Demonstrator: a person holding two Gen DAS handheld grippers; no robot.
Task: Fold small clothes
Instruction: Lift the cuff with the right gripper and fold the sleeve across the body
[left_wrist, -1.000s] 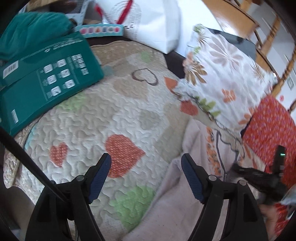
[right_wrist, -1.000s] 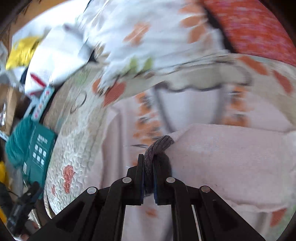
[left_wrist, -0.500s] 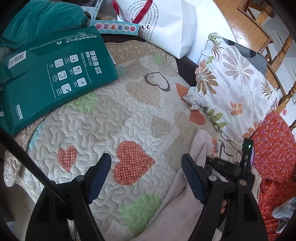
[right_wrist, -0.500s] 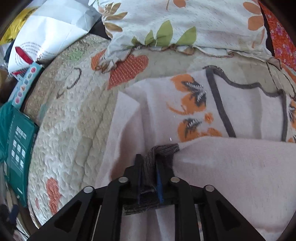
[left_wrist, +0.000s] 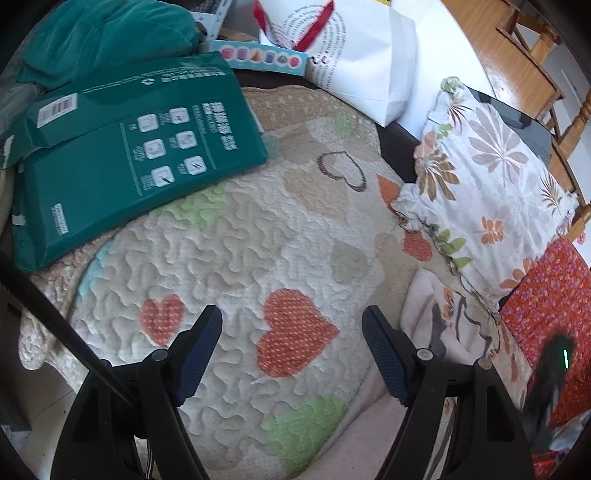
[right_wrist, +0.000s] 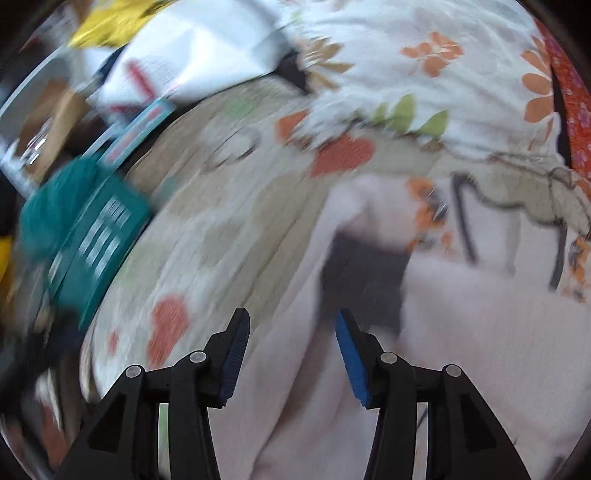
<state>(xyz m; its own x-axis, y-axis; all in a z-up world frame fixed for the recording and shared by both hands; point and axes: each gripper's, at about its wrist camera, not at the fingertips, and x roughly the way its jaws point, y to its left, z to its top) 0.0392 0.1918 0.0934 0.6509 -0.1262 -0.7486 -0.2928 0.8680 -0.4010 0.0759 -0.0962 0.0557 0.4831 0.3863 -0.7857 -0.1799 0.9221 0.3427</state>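
having just been opening, the right tongs gape over the seemingly released pink garment; left tongs spread, empty.

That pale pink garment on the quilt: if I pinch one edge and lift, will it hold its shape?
Probably not. The pale pink garment lies in soft creases on the quilt, so it looks thin and floppy and would likely drape. Its grey cuff looks thicker, perhaps a firmer pinch point. It seems light and may slide when pushed.

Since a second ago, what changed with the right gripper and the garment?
The right gripper has just been opening and let go of the grey cuff of the pink garment, which now lies clear of its pads. The left gripper stayed open and empty above the quilt.
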